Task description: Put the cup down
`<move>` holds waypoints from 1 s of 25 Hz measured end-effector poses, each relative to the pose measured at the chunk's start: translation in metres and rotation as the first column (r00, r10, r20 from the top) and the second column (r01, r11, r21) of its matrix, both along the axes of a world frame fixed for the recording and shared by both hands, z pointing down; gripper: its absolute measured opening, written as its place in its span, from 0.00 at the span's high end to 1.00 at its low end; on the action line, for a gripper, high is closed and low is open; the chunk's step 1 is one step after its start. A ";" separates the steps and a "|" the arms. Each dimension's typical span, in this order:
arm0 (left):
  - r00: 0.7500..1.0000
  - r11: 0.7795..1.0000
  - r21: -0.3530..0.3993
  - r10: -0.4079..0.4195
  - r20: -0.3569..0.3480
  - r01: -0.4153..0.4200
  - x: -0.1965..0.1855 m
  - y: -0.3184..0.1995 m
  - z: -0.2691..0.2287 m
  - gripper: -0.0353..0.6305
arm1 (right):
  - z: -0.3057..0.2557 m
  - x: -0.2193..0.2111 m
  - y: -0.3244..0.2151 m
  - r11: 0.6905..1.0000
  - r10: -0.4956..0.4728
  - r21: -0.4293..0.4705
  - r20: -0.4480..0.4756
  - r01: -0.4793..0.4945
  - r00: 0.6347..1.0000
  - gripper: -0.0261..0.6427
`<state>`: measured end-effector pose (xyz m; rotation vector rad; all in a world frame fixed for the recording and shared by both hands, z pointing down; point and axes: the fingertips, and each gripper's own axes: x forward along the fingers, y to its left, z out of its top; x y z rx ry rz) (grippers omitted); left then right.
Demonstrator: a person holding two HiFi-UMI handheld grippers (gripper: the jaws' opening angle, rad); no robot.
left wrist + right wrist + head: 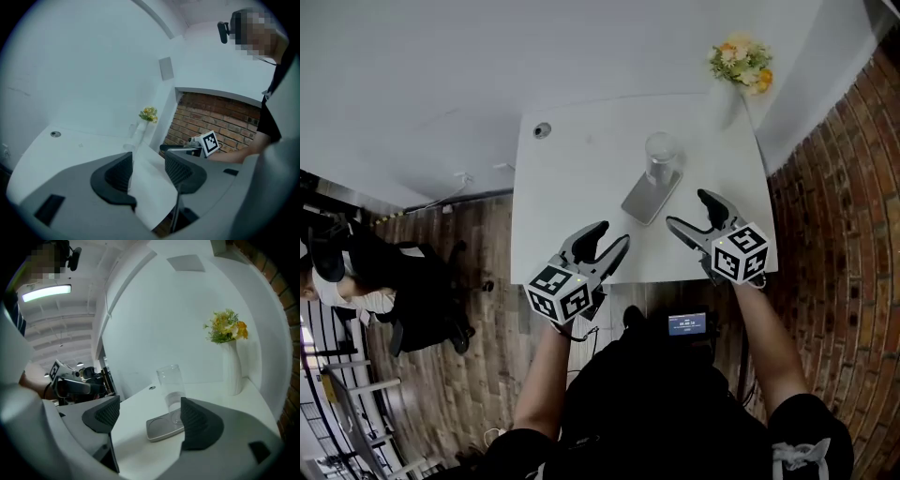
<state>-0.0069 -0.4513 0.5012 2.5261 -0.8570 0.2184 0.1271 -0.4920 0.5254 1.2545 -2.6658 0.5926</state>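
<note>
Cup (661,155) looks set down on the tray (642,202); left gripper (616,232) and right gripper (685,207) gape empty; next, just back away.

The head view looks steeply down onto the white table (572,178). Both gripper views sit low at its near edge, facing across it: the left has the vase (139,130) at centre frame, the right the cup (170,385). All share the tabletop.
</note>
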 end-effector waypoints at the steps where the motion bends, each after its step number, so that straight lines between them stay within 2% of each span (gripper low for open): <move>1: 1.000 1.000 0.009 0.000 -0.006 0.000 0.001 0.001 -0.002 0.63 | -0.003 -0.004 0.009 1.000 -0.009 0.005 -0.010 0.009 1.000 0.37; 4: 0.999 0.999 0.051 0.003 -0.051 0.000 0.006 0.006 -0.012 0.63 | -0.011 -0.011 0.030 0.999 -0.035 0.039 -0.047 0.037 0.998 0.62; 9: 0.997 0.995 0.102 0.021 -0.077 -0.013 0.009 0.016 -0.026 0.63 | -0.034 -0.012 0.055 0.997 -0.028 0.070 0.003 0.027 1.000 0.83; 13: 0.995 0.992 0.123 0.049 -0.083 -0.038 0.011 0.025 -0.034 0.64 | -0.049 -0.014 0.070 0.996 -0.013 0.087 0.014 0.011 1.000 0.90; 16: 0.995 0.988 0.146 0.065 -0.080 -0.053 0.012 0.031 -0.040 0.77 | -0.054 -0.016 0.077 0.996 -0.007 0.091 0.026 0.005 1.000 0.92; 20: 0.996 0.985 0.171 0.046 -0.082 -0.032 0.013 0.030 -0.045 0.93 | -0.056 -0.011 0.081 0.996 0.014 0.089 0.041 -0.017 0.999 0.94; 25: 0.996 0.982 0.185 0.058 -0.067 -0.045 0.015 0.034 -0.046 0.94 | -0.059 -0.008 0.081 0.996 0.025 0.084 0.079 -0.032 0.997 0.94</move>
